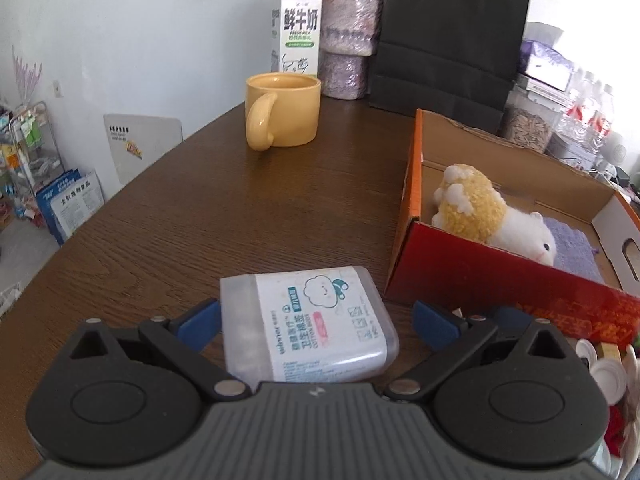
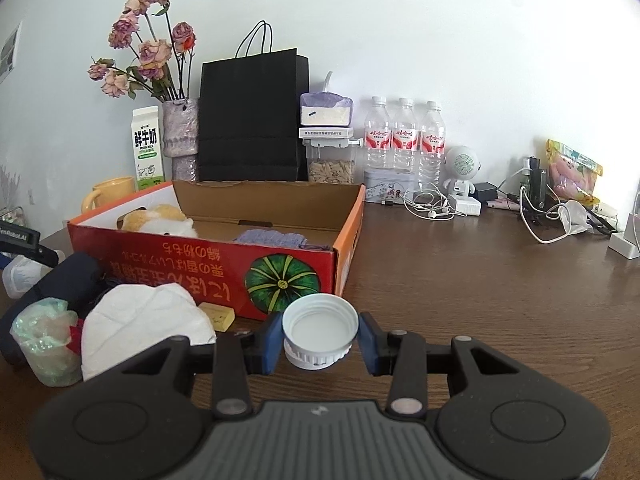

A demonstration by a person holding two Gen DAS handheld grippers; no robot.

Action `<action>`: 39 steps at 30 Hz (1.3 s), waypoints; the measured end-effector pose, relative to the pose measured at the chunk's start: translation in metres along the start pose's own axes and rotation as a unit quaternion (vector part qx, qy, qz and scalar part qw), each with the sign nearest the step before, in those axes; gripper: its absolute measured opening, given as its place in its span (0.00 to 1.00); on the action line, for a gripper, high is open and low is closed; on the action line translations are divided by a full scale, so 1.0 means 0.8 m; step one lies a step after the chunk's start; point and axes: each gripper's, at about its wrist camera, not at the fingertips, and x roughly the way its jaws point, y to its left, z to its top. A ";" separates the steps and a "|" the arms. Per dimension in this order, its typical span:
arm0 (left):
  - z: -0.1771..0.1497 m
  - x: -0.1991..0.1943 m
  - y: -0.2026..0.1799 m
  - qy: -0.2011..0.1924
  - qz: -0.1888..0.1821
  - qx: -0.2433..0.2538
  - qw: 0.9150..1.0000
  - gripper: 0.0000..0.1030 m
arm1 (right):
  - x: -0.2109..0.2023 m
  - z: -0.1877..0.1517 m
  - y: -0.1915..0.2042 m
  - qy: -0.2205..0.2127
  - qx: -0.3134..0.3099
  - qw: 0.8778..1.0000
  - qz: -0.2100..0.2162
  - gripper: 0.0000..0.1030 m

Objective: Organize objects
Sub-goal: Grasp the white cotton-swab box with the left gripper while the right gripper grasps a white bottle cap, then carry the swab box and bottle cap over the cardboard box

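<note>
A clear cotton-swab box (image 1: 308, 312) with a white and blue label lies flat on the brown table (image 1: 180, 220). My left gripper (image 1: 316, 326) is open around it, with a gap at the right pad. My right gripper (image 2: 320, 340) is shut on a white bottle cap (image 2: 320, 322), hollow side up, just in front of the red and orange cardboard box (image 2: 192, 264). Inside this cardboard box (image 1: 416, 168) lie a yellow and white plush toy (image 1: 480, 208) and a purple cloth (image 1: 572, 244).
A yellow mug (image 1: 282, 110), a milk carton (image 1: 298, 24), a vase and a black paper bag (image 1: 452, 36) stand at the back. A white cloth (image 2: 148, 328), a dark roll (image 2: 60, 284) and a yellow block (image 2: 218, 314) crowd the box's front left. Water bottles (image 2: 404, 136) and cables (image 2: 432, 204) line the wall.
</note>
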 end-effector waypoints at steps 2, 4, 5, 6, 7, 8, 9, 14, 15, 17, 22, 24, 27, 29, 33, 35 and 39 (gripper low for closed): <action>0.001 0.007 -0.005 0.005 0.012 -0.004 1.000 1.00 | 0.001 0.000 -0.002 0.002 0.003 1.000 0.000 0.38; 0.001 0.011 -0.010 0.005 0.024 -0.003 1.000 1.00 | 0.002 0.000 -0.001 0.003 0.003 1.000 0.001 0.38; 0.001 0.013 -0.012 0.006 0.029 -0.004 1.000 1.00 | 0.002 0.000 -0.001 0.003 0.002 1.000 0.000 0.38; 0.001 0.015 -0.013 0.008 0.034 -0.005 0.999 1.00 | 0.002 0.000 0.000 0.003 0.001 1.000 0.001 0.38; 0.001 0.017 -0.014 0.010 0.038 -0.006 0.999 1.00 | 0.002 0.000 0.000 0.003 0.000 1.000 0.002 0.38; 0.001 0.019 -0.015 0.013 0.042 -0.006 0.999 1.00 | 0.002 -0.001 0.001 0.003 0.000 1.000 0.002 0.38; 0.001 0.021 -0.016 0.015 0.045 -0.004 0.999 1.00 | 0.002 -0.001 0.000 0.003 0.000 1.000 0.003 0.38; 0.002 0.023 -0.016 0.017 0.053 0.000 0.998 1.00 | 0.001 -0.002 -0.001 0.000 0.002 1.000 0.008 0.38; 0.002 0.023 -0.017 0.016 0.056 0.003 0.998 1.00 | 0.001 -0.002 -0.001 0.000 0.003 1.000 0.009 0.38; 0.003 0.024 -0.017 0.018 0.057 0.004 0.998 1.00 | 0.001 -0.002 -0.001 0.000 0.003 1.000 0.010 0.38; 0.004 0.025 -0.012 0.024 0.046 -0.002 0.999 0.82 | 0.001 -0.002 -0.001 0.000 0.004 1.000 0.012 0.38; 0.003 0.023 -0.012 0.023 0.041 0.004 0.999 0.82 | 0.001 -0.002 0.000 0.000 0.004 1.000 0.013 0.38; -0.001 0.018 -0.010 0.021 0.034 0.006 0.999 0.82 | 0.002 -0.002 0.000 0.000 0.004 1.000 0.013 0.38; -0.004 0.014 -0.008 0.016 0.031 0.008 0.999 0.82 | 0.002 -0.002 0.000 0.001 0.004 1.000 0.014 0.38; -0.005 0.002 -0.003 0.003 0.026 0.007 1.000 0.82 | 0.003 -0.002 0.000 0.003 0.003 1.000 0.014 0.38; -0.005 -0.006 0.001 -0.007 0.023 0.005 1.000 0.82 | 0.003 -0.002 0.000 0.005 0.002 1.000 0.012 0.38; -0.002 -0.022 0.007 -0.024 0.013 -0.002 1.000 0.82 | 0.004 -0.003 0.002 0.007 0.000 1.000 0.011 0.38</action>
